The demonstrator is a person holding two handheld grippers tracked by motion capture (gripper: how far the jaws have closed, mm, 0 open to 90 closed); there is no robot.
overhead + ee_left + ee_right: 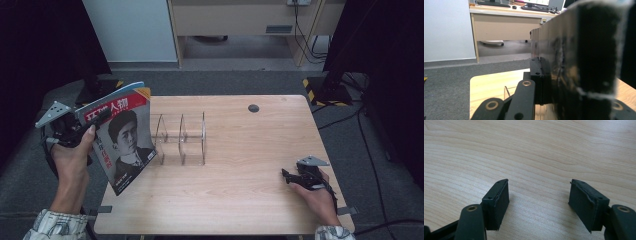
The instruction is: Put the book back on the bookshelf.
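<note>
A magazine with a red title band and a portrait on its cover is held up over the table's left edge, tilted. My left gripper is shut on its upper left part. In the left gripper view the magazine stands edge-on as a dark sheet right against the jaw. A clear acrylic rack with upright dividers stands on the table just right of the magazine. My right gripper rests low over the table at the front right; its jaws are open with bare wood between them.
The wooden table has a round cable hole near its far edge. Behind it stand a white cabinet and a wooden desk. Black stands and cables sit on the grey carpet at the right.
</note>
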